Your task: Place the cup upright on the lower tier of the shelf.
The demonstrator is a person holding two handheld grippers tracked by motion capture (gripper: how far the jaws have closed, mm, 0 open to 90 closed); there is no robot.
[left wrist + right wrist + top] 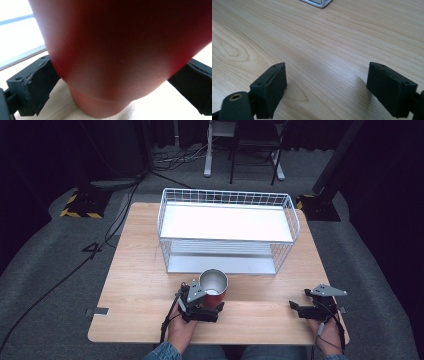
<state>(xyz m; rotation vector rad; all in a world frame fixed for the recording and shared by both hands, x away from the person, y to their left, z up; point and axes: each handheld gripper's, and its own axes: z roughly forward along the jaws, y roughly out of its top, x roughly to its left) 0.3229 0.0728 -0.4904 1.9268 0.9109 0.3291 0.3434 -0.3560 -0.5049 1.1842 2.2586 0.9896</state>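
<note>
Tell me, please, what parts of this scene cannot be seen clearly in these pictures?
- Cup: in the left gripper view it is blurred, its top cut off by the edge.
- Cup base: in the high view the left gripper hides it.
- Rack: in the right gripper view, one corner shows; the top edge cuts off the rest.
- Right gripper: small and dark in the high view.

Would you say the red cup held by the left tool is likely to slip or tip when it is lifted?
The red cup looks rigid, with a metal-looking inside, so it probably won't deform. Its smooth tapered wall could slide in the left tool, whose jaws flank it low down. It looks empty, so likely light.
</note>
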